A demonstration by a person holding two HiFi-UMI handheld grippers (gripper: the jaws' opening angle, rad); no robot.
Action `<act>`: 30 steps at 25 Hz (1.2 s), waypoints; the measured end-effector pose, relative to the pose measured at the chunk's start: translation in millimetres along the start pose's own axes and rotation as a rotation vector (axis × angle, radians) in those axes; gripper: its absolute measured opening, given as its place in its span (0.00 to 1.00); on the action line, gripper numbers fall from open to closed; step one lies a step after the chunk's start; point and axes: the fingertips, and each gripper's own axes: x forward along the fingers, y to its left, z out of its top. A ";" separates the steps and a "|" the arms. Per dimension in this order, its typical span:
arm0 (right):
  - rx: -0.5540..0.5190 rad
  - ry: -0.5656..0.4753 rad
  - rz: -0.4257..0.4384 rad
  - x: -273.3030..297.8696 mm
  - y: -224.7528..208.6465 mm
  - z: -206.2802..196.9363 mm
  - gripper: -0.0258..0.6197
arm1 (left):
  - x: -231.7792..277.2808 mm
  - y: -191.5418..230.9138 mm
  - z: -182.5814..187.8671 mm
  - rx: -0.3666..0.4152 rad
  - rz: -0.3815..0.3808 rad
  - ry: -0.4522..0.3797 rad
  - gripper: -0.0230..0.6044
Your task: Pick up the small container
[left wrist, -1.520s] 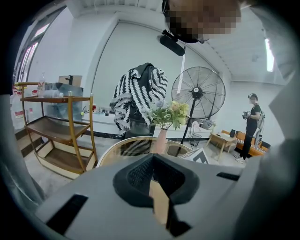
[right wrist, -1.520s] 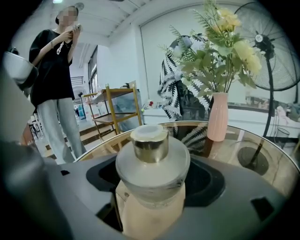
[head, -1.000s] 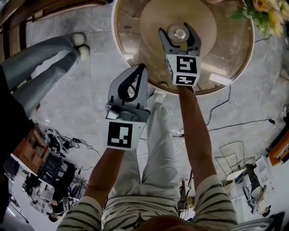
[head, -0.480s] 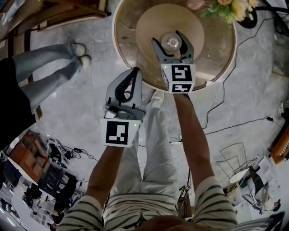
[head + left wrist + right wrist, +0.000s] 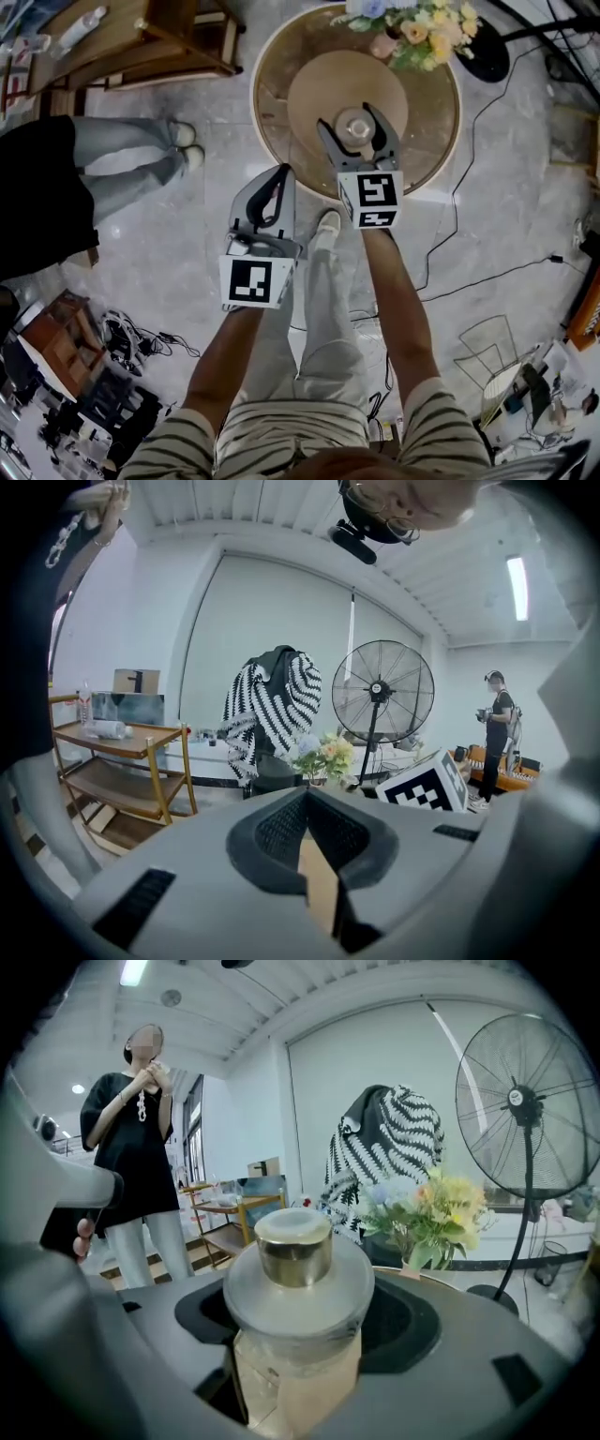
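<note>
The small container (image 5: 357,126) is a clear jar with a wide lid and a metal cap, over the round tan mat (image 5: 323,80) on the round table (image 5: 274,112). My right gripper (image 5: 352,121) is shut on the small container (image 5: 295,1283), one jaw pressed to each side of its body. My left gripper (image 5: 282,174) hangs over the floor just off the table's near edge, shut with nothing in it. In the left gripper view the left gripper (image 5: 307,808) has its jaws touching.
A vase of flowers (image 5: 412,28) stands at the table's far side. A person in black (image 5: 56,187) stands to the left beside a wooden shelf cart (image 5: 141,37). A pedestal fan (image 5: 525,1101) stands beyond the table. Cables (image 5: 469,253) run over the marble floor.
The head view has drawn back, so the table looks smaller and the flowers fully show. The right gripper stays shut on the container; both grippers keep the same posture.
</note>
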 end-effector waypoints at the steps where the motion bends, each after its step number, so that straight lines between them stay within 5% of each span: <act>1: 0.005 -0.006 0.000 -6.7 2.9 8.0 0.57 | -4.8 -0.9 6.2 0.002 -0.001 -0.007 0.04; 14: 0.037 -0.099 -0.014 -103.8 47.5 124.0 0.57 | -75.9 -16.4 86.5 0.081 -0.034 -0.042 0.04; 30: 0.048 -0.181 -0.038 -208.8 90.9 233.2 0.58 | -140.0 -36.6 174.5 0.086 -0.065 -0.100 0.04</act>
